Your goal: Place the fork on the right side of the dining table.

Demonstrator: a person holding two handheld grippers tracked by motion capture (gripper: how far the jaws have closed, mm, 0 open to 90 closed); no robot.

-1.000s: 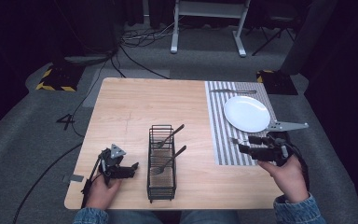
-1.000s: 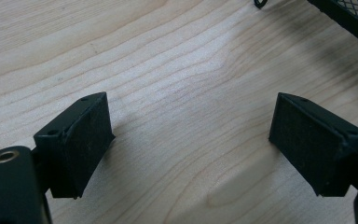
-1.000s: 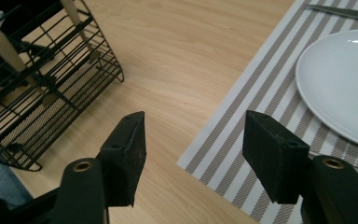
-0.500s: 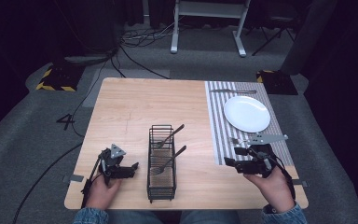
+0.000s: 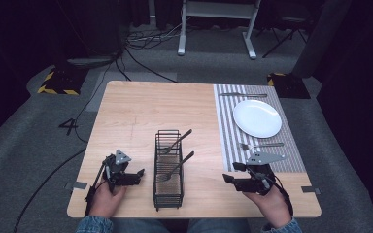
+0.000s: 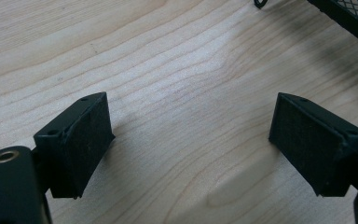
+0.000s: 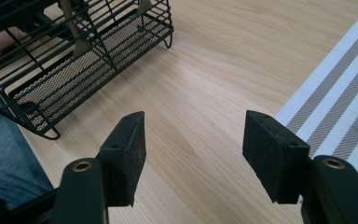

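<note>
Right gripper (image 5: 234, 177): jaws apart, empty, turned toward the wire rack (image 5: 168, 167) (likely its source of cutlery).
Left gripper (image 5: 137, 174): jaws apart, resting idle on table (image 5: 141, 116).
Fork (image 5: 261, 144): laid below plate (image 5: 257, 118) as a place setting.

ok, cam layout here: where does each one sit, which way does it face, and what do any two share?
High view: fixed above the person's side, looking forward and down on the table; both forearms show, with the left gripper and right gripper.
Left gripper view: rides the left gripper, looking down at bare wood between its open jaws.
Right gripper view: rides the right gripper, facing the wire rack and striped placemat; a denim leg shows at lower left.
Shared: high and right gripper views both show rack and placemat.
</note>
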